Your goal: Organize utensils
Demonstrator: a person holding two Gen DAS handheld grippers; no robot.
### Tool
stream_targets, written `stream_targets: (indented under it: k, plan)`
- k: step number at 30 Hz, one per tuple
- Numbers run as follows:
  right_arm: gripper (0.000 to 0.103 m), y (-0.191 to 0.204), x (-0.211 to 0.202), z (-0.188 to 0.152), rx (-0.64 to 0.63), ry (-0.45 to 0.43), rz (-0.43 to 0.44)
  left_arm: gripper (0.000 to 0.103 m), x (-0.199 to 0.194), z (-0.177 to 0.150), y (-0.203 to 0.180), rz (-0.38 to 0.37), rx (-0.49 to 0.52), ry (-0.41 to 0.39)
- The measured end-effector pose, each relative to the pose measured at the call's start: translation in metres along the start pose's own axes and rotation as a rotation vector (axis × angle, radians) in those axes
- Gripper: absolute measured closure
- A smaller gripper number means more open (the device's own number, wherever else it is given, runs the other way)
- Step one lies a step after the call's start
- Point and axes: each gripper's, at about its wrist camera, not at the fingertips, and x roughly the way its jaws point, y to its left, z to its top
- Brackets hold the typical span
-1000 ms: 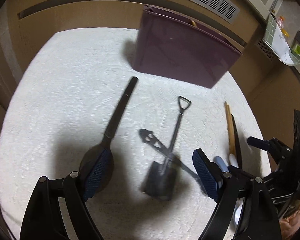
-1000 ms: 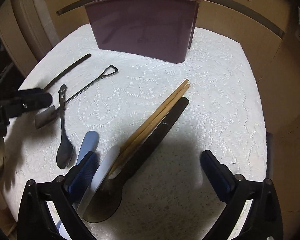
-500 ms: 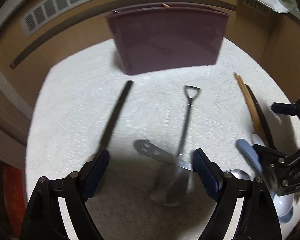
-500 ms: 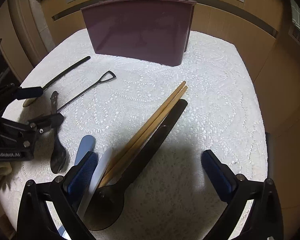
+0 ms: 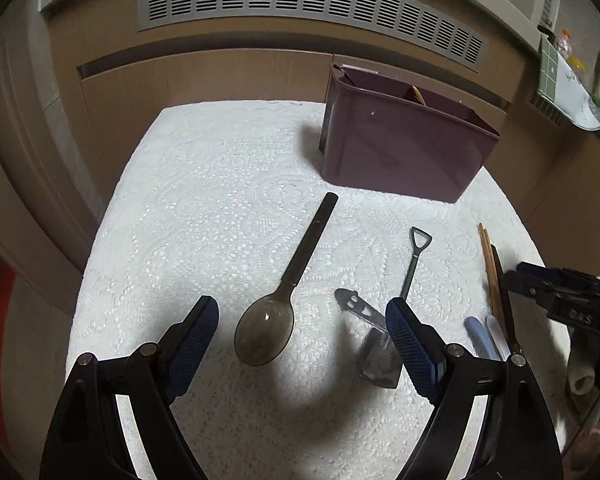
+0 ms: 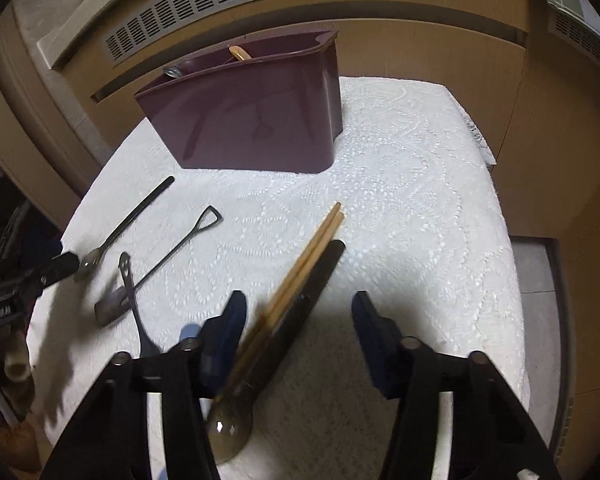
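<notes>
The left tool (image 5: 302,334) gapes empty over the smoky spoon (image 5: 265,334) on the table (image 5: 203,184). The right tool (image 6: 297,326), also spread and empty, straddles the chopsticks (image 6: 306,260) and a dark ladle (image 6: 300,300), apparently just above them. Closing here could pinch both together. Beyond, the maroon caddy (image 6: 255,120) stands at the far edge; a bump could tip it.

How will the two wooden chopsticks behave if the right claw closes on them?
The chopsticks are thin and round, so they probably roll or separate. They partly rest on the dark spoon, so that may shift. The right claw is open around both.
</notes>
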Motion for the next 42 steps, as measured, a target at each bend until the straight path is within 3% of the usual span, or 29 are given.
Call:
stream_targets:
  k: [2,4,5,7,11,21,30,33,35,38,42]
  plan:
    - [0.067,0.012,0.016,0.008,-0.015,0.045,-0.019,0.017,0.000,-0.003,0.002,-0.007,-0.004,0.007]
    - [0.069,0.023,0.024,0.014,-0.044,0.027,-0.064,0.017,0.000,-0.007,0.004,-0.007,-0.009,0.011]
    - [0.081,0.031,0.031,0.019,-0.061,0.043,-0.051,0.017,0.001,-0.009,0.006,-0.009,-0.013,0.014]
    - [0.091,0.045,0.041,0.025,-0.080,0.097,0.041,0.017,0.000,-0.012,0.010,-0.011,-0.021,0.016]
    - [0.092,0.054,0.031,0.030,-0.125,0.071,0.072,0.017,0.000,-0.017,0.017,-0.005,-0.028,0.027]
    - [0.093,0.016,-0.010,0.037,-0.050,0.009,0.069,0.017,0.012,-0.016,0.005,-0.054,-0.021,0.044]
    - [0.094,0.032,-0.073,0.067,-0.068,-0.178,0.155,0.017,0.010,-0.014,0.000,-0.045,-0.008,0.047]
    - [0.094,0.035,-0.092,0.070,-0.090,-0.215,0.144,0.018,0.008,-0.006,0.000,-0.088,-0.010,0.027]
    - [0.094,0.040,-0.098,0.072,-0.110,-0.231,0.126,0.029,0.011,0.006,-0.002,-0.125,0.022,0.016]
    - [0.094,0.042,-0.098,0.073,-0.124,-0.230,0.101,0.045,0.030,0.031,-0.010,-0.105,0.113,0.064]
    - [0.094,0.038,-0.094,0.072,-0.109,-0.206,0.121,0.051,0.059,0.051,-0.009,-0.052,0.147,0.181]
